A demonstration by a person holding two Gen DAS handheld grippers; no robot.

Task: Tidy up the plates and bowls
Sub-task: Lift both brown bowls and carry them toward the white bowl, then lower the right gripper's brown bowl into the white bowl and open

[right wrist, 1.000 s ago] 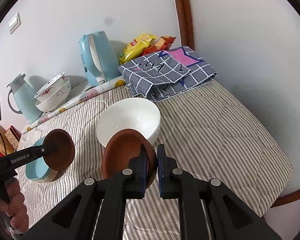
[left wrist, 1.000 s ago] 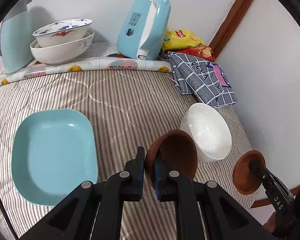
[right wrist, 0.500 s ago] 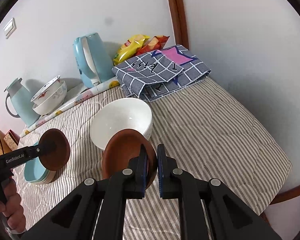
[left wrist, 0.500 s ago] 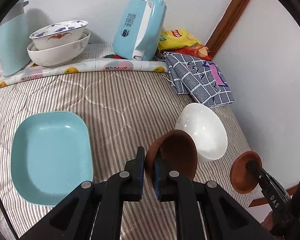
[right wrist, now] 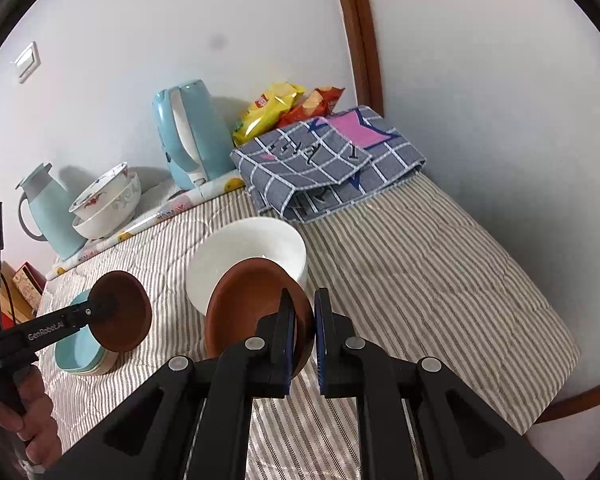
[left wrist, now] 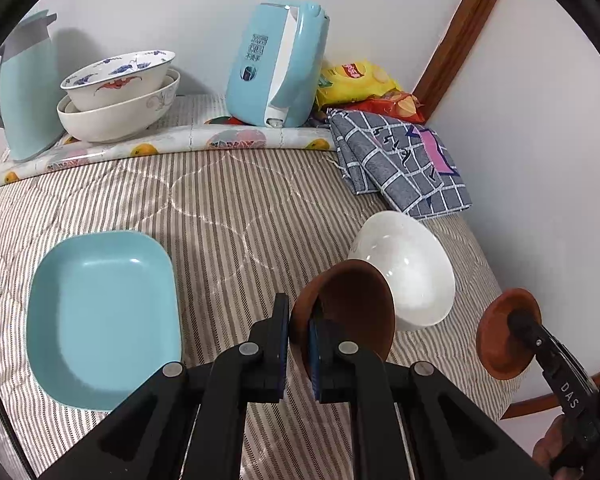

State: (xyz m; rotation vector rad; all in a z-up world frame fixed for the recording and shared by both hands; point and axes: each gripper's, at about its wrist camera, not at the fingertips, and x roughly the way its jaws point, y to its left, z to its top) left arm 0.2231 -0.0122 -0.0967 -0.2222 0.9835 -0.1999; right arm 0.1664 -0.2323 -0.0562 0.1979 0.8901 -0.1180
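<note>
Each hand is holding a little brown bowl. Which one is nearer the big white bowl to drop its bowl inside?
Probably the right. The right gripper holds its brown bowl just in front of the white bowl. The left gripper sits between that and the blue plate.

The brown bowl in the left tool covers the near left rim of the white bowl. In the right view the other brown bowl hides that bowl's near wall. The flask is cut by the picture's left edge. Chip bags lie partly under the checked cloth. The kettle print is too small to read.
</note>
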